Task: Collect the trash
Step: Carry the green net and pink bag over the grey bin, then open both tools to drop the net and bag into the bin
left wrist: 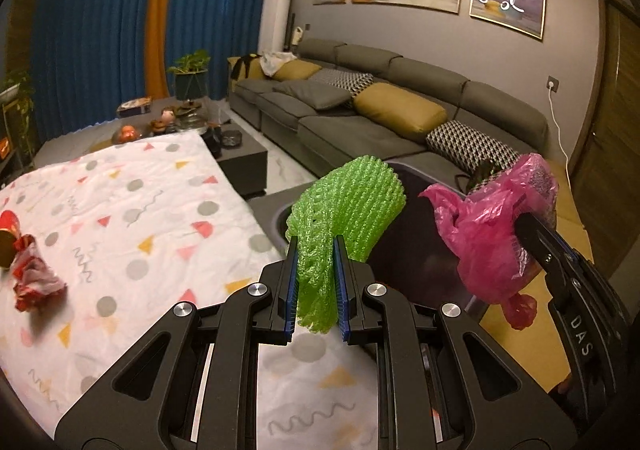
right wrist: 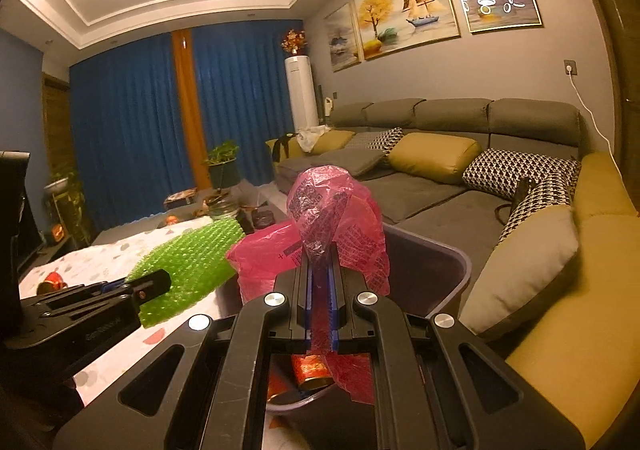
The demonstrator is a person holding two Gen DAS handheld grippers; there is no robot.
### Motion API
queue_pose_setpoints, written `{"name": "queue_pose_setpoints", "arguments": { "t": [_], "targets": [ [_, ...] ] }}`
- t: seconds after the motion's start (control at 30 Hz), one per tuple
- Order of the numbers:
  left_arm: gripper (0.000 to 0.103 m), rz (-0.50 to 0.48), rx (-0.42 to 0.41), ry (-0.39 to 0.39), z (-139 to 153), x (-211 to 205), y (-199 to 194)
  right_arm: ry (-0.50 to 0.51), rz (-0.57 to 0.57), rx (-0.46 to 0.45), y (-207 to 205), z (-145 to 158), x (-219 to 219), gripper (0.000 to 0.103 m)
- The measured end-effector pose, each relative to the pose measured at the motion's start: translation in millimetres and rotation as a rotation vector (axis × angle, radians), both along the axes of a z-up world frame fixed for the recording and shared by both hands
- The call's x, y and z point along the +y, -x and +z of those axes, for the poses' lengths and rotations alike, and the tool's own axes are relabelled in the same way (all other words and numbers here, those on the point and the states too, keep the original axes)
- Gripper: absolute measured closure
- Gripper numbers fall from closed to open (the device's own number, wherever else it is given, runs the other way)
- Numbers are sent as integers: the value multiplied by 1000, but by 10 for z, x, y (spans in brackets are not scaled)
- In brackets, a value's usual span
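My left gripper (left wrist: 315, 250) is shut on a green foam net (left wrist: 344, 205) and holds it over the near rim of a dark trash bin (left wrist: 420, 262). My right gripper (right wrist: 320, 270) is shut on a crumpled pink plastic bag (right wrist: 340, 217) and holds it above the bin (right wrist: 436, 270). The pink bag (left wrist: 492, 238) and the right gripper's finger (left wrist: 540, 242) show at the right of the left wrist view. The green net (right wrist: 188, 270) shows at the left of the right wrist view. A red can (right wrist: 310, 370) lies inside the bin.
A table with a white patterned cloth (left wrist: 132, 209) holds a red crumpled wrapper (left wrist: 34, 278) and a red can (left wrist: 8, 238) at its left edge. A grey sofa (left wrist: 380, 109) with cushions runs along the wall. A low dark coffee table (left wrist: 236, 153) stands beyond.
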State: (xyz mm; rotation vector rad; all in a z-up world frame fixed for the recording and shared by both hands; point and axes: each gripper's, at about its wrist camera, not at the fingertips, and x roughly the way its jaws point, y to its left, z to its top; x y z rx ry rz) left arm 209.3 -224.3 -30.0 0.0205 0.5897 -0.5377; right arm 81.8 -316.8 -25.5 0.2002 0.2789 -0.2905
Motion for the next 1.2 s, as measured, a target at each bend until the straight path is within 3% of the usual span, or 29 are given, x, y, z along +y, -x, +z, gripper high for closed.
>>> {"name": "queue_pose_setpoints", "arguments": {
  "t": [0.57,1.2],
  "targets": [
    [87,-59,59,-8,-185,-353,-226,-35,-24,13,-136,-14,-112,96],
    [86,-109,96,-17,-271,-504,-284,-7,-37,37,-291,-59,-136,96]
  ]
}}
